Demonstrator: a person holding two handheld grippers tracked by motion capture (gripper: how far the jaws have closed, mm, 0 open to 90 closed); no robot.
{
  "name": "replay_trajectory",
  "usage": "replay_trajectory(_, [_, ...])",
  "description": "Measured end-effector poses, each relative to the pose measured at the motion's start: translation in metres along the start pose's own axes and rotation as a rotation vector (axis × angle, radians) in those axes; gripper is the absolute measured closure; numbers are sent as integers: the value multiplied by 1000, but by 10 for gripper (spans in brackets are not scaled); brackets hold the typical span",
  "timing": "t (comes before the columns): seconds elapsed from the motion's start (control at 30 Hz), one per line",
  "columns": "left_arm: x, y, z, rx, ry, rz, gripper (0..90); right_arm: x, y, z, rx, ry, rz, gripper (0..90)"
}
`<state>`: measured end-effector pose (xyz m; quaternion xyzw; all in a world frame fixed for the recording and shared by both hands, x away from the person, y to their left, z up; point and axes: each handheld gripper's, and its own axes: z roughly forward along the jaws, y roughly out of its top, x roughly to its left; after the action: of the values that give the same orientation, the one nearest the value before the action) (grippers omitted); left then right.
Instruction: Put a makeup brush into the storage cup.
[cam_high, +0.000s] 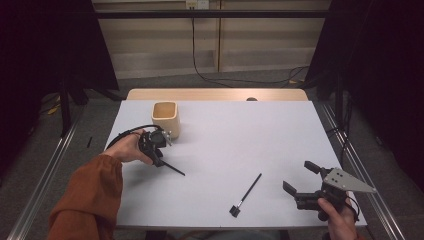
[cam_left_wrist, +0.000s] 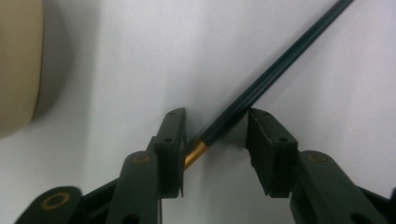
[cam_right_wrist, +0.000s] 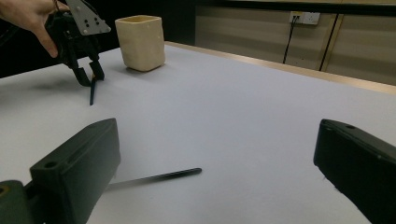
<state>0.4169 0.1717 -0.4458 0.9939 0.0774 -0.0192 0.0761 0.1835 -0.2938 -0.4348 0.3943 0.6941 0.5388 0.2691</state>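
Observation:
A thin dark brush (cam_left_wrist: 275, 65) with a gold ferrule lies on the white table (cam_high: 235, 135), and my left gripper (cam_left_wrist: 215, 113) points down over its ferrule end. The jaws stand on either side of the handle with a gap left beside it. From above, that left gripper (cam_high: 159, 160) sits just in front of a beige cup (cam_high: 165, 119), the brush (cam_high: 174, 169) trailing to the right. A second black brush (cam_high: 248, 192) lies near the front edge. My right gripper (cam_high: 299, 176) hovers open to its right, with nothing between its fingers.
The beige cup (cam_right_wrist: 141, 42) stands upright at the back left, close to the left gripper (cam_right_wrist: 91, 77). The second brush (cam_right_wrist: 154, 177) lies just ahead of my right gripper (cam_right_wrist: 218, 125). A wooden strip borders the table's far edge, and metal rails run along both sides.

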Motion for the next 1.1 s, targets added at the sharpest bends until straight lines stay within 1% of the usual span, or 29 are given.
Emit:
replay_trajectory(0.17, [-2,1,0,6,-13,-17,691,0,0,0,1,1,-1,0])
replay_trajectory(0.3, [-3,2,0,12,-21,-17,753,0,0,0,3,0,-1,0])
replay_trajectory(0.37, [-3,2,-1,16,-31,-19,807,0,0,0,2,1,-1,0])
replay_trajectory(0.4, [-5,3,0,16,-23,-25,833,0,0,0,3,1,-4,0])
replay_trajectory(0.5, [-6,4,0,20,-13,-26,834,0,0,0,6,4,-5,0])
replay_trajectory(0.57, [-5,3,-1,19,-24,-37,834,0,0,0,8,3,-1,0])
replay_trajectory(0.63, [-5,2,-1,13,-25,-56,834,0,0,0,7,3,-1,0])
replay_trajectory(0.7, [-4,2,-2,14,-22,-61,835,0,0,0,7,1,-4,0])
replay_trajectory(0.8, [-3,1,-3,8,-29,-88,835,0,0,1,8,0,-3,0])
replay_trajectory(0.83, [-3,1,-3,4,-26,-97,835,0,0,1,8,0,-2,0])
replay_trajectory(0.87, [-3,1,-3,-5,-33,-107,836,0,0,1,9,1,-1,0])
replay_trajectory(0.9, [-4,0,-4,-10,-24,-111,836,0,0,1,9,1,-2,0])
replay_trajectory(0.97, [-3,0,-8,-26,-28,-126,836,0,0,0,7,1,0,0])
replay_trajectory(1.0, [-4,0,-9,-40,-18,-134,836,0,0,0,8,0,-1,0])
replay_trajectory(1.07, [-4,-1,-13,-58,-31,-168,836,0,0,1,8,2,0,0])
replay_trajectory(1.1, [-4,-2,-14,-58,-27,-171,836,0,0,1,8,1,-2,0])
